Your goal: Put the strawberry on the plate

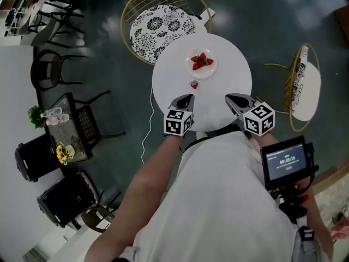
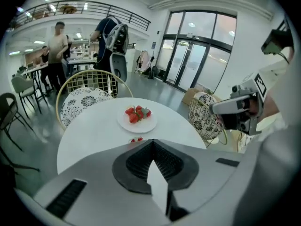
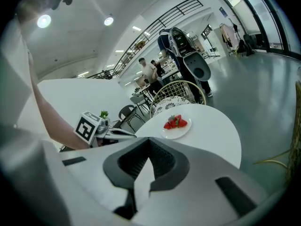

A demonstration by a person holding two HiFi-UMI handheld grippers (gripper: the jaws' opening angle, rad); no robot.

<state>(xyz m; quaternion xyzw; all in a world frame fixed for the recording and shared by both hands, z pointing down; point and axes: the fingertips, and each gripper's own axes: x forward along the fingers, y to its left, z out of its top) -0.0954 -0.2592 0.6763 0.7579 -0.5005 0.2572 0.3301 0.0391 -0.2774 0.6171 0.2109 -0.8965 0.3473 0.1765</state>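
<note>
A white plate (image 1: 200, 64) with several strawberries (image 1: 201, 60) lies on the far half of a round white table (image 1: 229, 81). One loose strawberry (image 1: 194, 84) lies on the table just nearer than the plate. My left gripper (image 1: 187, 97) hovers shut and empty over the near edge, close behind that berry. In the left gripper view the loose strawberry (image 2: 136, 139) peeks just past the left gripper (image 2: 152, 142), with the plate (image 2: 138, 122) beyond. My right gripper (image 1: 229, 97) is at the near right edge, jaws together, holding nothing. The right gripper view shows the plate (image 3: 177, 129) ahead of the right gripper (image 3: 149, 139).
A gold wire chair with a patterned cushion (image 1: 161, 23) stands behind the table, and a second one (image 1: 305, 86) to its right. Dark chairs and a small table with flowers (image 1: 62, 141) are at the left. A screen device (image 1: 286, 162) hangs at my chest. People (image 2: 56, 46) stand far off.
</note>
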